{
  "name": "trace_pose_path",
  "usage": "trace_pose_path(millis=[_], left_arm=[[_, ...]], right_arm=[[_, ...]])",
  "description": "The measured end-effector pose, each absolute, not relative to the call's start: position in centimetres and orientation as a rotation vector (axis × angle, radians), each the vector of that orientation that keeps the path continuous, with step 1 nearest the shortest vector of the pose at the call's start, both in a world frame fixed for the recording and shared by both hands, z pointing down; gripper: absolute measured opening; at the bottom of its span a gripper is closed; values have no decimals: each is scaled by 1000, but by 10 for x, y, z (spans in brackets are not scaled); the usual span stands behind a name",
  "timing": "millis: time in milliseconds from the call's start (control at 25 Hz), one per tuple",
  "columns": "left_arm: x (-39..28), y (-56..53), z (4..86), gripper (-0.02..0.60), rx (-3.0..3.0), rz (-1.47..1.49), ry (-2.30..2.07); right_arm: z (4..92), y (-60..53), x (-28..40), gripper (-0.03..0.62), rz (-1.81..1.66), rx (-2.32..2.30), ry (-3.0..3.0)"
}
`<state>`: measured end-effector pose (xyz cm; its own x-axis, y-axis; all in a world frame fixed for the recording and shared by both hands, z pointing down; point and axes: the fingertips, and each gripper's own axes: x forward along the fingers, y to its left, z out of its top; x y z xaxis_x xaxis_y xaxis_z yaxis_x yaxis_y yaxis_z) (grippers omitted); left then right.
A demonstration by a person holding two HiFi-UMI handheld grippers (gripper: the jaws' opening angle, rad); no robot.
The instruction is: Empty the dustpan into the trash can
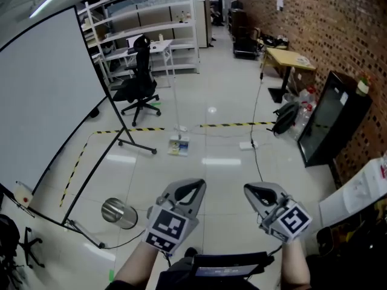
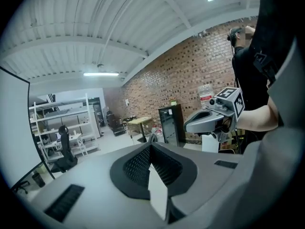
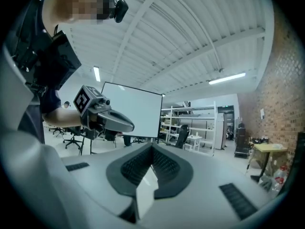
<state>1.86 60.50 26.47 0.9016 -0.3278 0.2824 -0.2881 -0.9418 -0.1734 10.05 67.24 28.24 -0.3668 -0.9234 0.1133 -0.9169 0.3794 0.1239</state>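
Open tiled floor (image 1: 224,180), a big white screen (image 1: 42,101) on a wheeled stand along the left. A yellow-and-black tape line (image 1: 230,125) crossed the floor ahead.

Trash can (image 1: 119,213): shiny metal cylinder, low left in the head view, close to the screen stand's foot and near the left gripper (image 1: 195,184).

Dustpan (image 1: 179,145): what looked like it stood on the floor just this side of the tape, its thin pole handle (image 1: 175,95) upright. Contents too small to make out. It was well apart from the can and well ahead of both tools.

Right gripper (image 1: 249,190) was held level beside the left one, both aimed out over the floor. In each gripper view the ribbed pads met edge to edge; both tools were closed down narrow, nothing between them.

Judged step: the approach, nothing taken up yet. To do it well:
- Part the jaws before arriving, not at the handle; a closed tip would likely knock the pole over.
- Come at the pole square and grip it low, where it should swing least.
- Second gripper higher up the pole to steady it.
- Keep the pan mouth tipped up on the carry left; tilt only once it is over the can's rim.
- Mind the floor cable (image 1: 253,121) right of the pan.
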Motion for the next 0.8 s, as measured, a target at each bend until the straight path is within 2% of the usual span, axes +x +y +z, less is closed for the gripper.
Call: trace_pose_path(millis=[440, 800], left_arm=[[59, 573, 274, 2, -2940, -473, 437], [74, 481, 289, 2, -3006, -472, 441]], right_arm=[[286, 640, 122, 12, -67, 1623, -2466], [293, 551, 137, 12, -54, 1616, -2434]])
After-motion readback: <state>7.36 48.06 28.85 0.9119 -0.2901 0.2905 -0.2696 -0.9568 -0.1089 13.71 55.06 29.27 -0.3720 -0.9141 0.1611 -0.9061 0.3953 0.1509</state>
